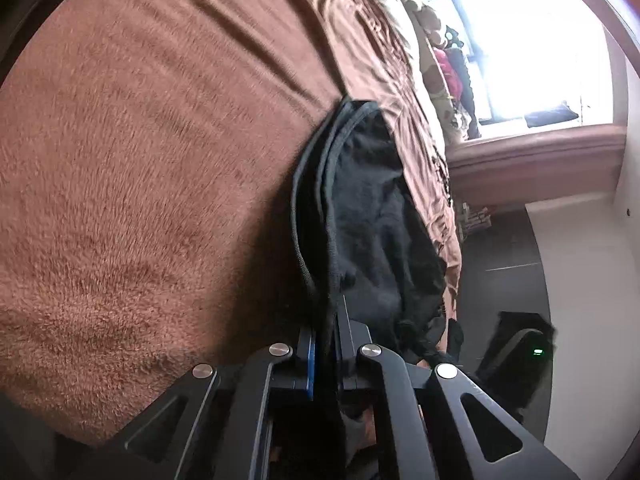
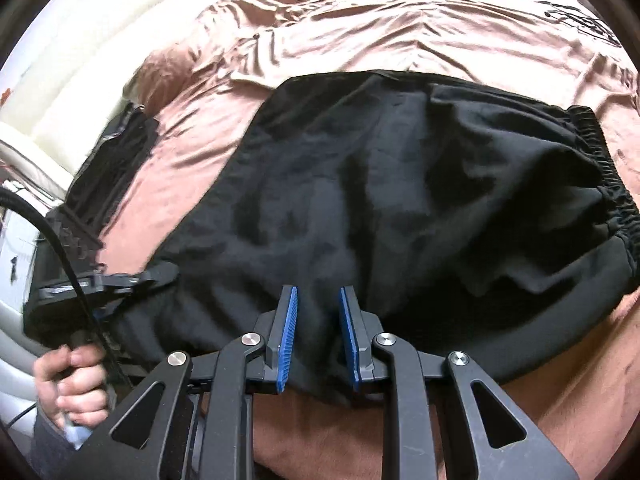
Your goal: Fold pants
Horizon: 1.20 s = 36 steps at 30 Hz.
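Both grippers at pants (image 2: 380, 184): left (image 1: 325, 344) clamped, right (image 2: 318, 320) astride.

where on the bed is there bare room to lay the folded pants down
Bare brown fleece blanket spreads wide beside the black pants. Wrinkled pink sheet lies free beyond the pants, toward the cream headboard. Crowded: the near edge, where the left claw pinches fabric and the right claw straddles it, open.

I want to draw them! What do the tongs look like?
Both tongs, left and right, are black metal with triangle-shaped holes, round silver bolts and ridged blue pads. A black cable runs past the bare hand holding the left one.
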Available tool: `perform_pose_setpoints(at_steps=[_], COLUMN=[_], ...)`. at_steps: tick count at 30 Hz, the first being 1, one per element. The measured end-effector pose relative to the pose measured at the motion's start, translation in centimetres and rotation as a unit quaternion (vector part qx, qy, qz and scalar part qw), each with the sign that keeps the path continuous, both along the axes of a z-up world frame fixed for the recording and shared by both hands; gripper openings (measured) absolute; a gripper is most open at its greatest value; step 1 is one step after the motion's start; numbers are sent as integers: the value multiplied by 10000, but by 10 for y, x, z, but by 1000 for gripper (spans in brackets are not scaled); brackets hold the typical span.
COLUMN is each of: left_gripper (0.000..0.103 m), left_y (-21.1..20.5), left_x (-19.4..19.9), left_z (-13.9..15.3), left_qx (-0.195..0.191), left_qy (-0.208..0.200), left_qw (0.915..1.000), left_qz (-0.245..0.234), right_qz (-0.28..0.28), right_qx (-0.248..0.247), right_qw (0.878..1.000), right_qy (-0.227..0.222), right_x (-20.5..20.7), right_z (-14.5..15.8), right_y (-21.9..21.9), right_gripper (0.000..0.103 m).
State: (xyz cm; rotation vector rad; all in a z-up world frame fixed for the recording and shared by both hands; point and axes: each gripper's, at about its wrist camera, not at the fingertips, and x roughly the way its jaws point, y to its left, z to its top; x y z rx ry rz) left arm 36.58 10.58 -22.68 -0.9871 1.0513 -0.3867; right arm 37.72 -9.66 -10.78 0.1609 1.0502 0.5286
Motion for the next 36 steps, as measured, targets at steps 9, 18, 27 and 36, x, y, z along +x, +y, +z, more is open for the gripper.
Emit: perform_pose_setpoints(at_steps=[9, 18, 27, 36], left_gripper=[6, 6, 6, 6], left_y=[-17, -63, -122, -175], left_x=[9, 30, 53, 69], left_z=[53, 100, 121, 124], left_qx=[66, 286, 401, 477], left_qy=[-517, -928, -1079, -1060], left_qw=[9983, 9927, 9852, 9784], left_qz=[-246, -718, -1273, -1709], right_qz=[-49, -325, -974, -1350], right_qx=[404, 1094, 1193, 1106], right_qw=[9990, 9931, 9858, 9815], right_qy=[156, -254, -665, -783], right_x=[-8, -39, -73, -103], right_z=[-3, 24, 32, 36], right_y=[-17, -79, -137, -170], right_gripper=[19, 19, 75, 83])
